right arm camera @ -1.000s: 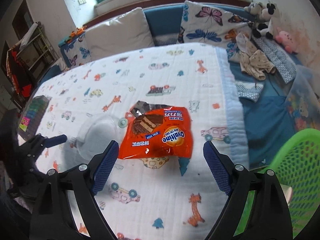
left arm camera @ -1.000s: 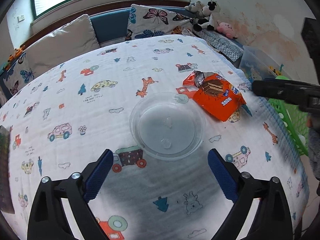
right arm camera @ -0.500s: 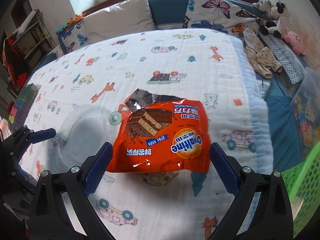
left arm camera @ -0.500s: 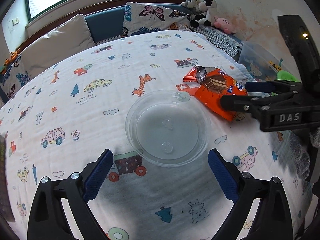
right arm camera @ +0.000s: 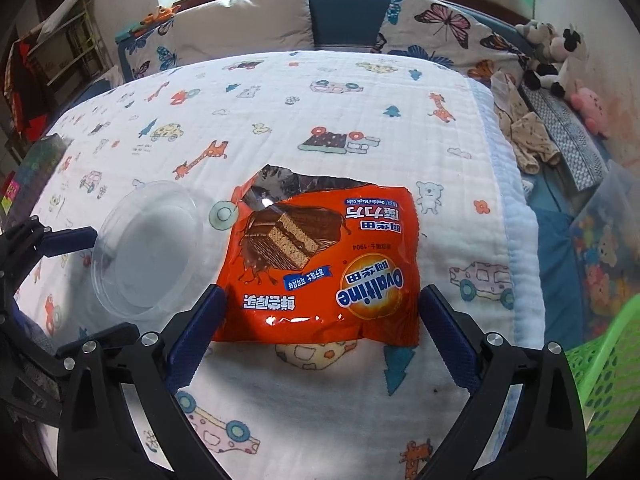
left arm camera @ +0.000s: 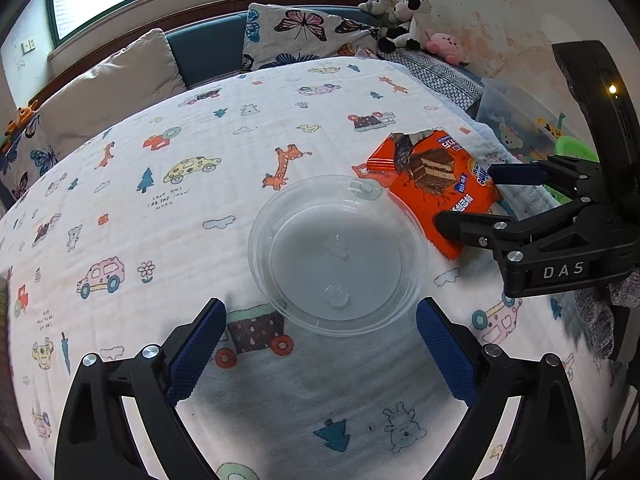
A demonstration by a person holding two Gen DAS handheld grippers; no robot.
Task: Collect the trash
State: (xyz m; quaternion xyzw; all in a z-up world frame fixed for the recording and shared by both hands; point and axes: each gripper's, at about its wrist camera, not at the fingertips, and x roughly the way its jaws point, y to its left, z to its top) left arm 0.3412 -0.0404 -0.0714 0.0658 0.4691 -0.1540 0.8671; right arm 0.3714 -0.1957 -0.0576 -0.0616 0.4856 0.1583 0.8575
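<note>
An orange Ovaltine cake wrapper, torn open at its far end, lies flat on the printed blanket. My right gripper is open and its blue pads stand either side of the wrapper's near edge. A clear plastic lid lies beside the wrapper. My left gripper is open, just short of the lid's near rim. The right gripper also shows in the left wrist view, straddling the wrapper. The lid shows left in the right wrist view.
A green mesh basket stands at the right off the bed's edge. Pillows and plush toys line the far side. A clear storage box sits beyond the right edge. Clothes lie at the right.
My right gripper has moved forward and down onto the wrapper, which now sits between its pads. My left gripper has closed in slightly on the lid. Both stay open.
</note>
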